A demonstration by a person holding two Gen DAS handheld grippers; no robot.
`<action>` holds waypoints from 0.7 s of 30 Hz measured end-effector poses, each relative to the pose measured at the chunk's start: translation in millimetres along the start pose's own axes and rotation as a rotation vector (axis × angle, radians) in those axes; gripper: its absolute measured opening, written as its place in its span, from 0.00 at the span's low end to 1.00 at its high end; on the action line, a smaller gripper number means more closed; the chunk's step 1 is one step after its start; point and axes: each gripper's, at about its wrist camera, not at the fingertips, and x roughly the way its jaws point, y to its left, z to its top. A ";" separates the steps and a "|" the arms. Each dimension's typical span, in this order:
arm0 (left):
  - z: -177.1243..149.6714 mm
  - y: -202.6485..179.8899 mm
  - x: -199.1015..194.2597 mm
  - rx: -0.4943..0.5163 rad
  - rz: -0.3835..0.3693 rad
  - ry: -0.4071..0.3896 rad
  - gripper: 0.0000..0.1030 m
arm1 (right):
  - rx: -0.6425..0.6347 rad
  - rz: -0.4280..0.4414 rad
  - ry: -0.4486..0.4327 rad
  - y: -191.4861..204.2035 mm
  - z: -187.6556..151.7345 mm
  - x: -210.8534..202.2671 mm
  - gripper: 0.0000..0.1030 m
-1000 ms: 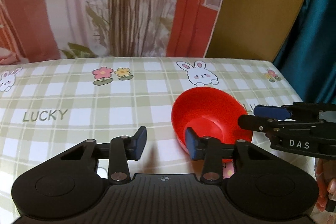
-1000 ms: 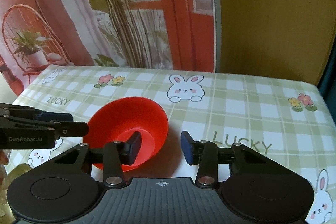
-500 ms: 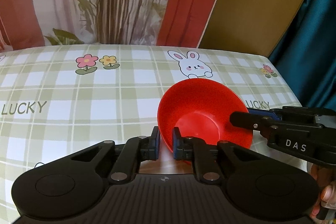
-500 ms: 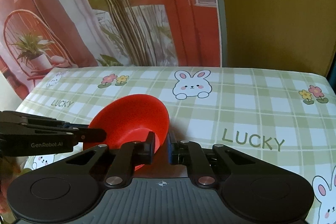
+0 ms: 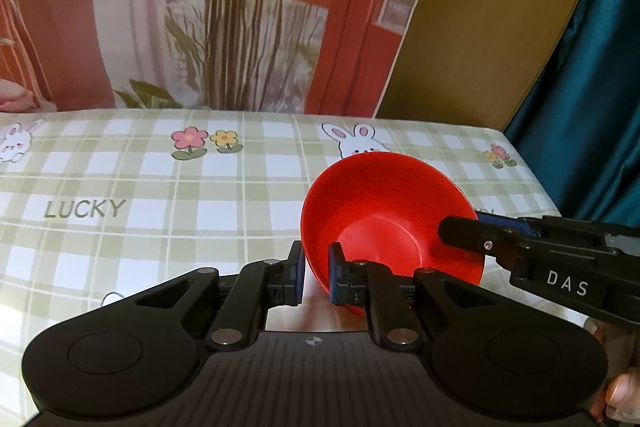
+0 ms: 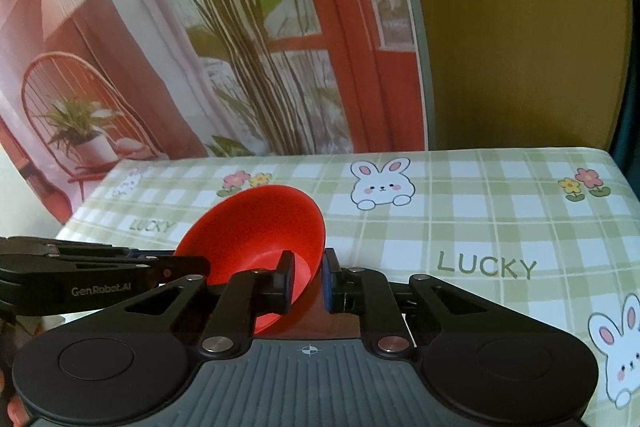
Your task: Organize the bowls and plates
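Note:
A red bowl is held up over the checked tablecloth by both grippers. My left gripper is shut on the bowl's left rim, one pad inside and one outside. My right gripper is shut on the bowl's right rim the same way. In the left wrist view the right gripper comes in from the right onto the far rim. In the right wrist view the left gripper comes in from the left. The bowl looks empty.
The table carries a green and white checked cloth with rabbits, flowers and the word LUCKY. A printed backdrop hangs behind it. A teal curtain hangs past the table's right edge.
Both grippers went from open beside the bowl to shut on its rim. The bowl has since risen and tilted a little between them.

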 end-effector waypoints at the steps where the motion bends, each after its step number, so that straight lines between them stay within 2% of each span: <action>1: -1.2 -1.1 -4.9 0.000 0.004 -0.006 0.12 | 0.004 0.001 -0.004 1.9 -1.1 -3.8 0.14; 13: -23.1 -12.7 -54.4 0.028 0.069 -0.064 0.13 | 0.018 0.021 -0.051 27.6 -19.1 -48.5 0.16; 21: -35.9 -16.1 -76.7 0.021 0.073 -0.081 0.13 | 0.020 0.030 -0.071 34.3 -33.1 -69.5 0.17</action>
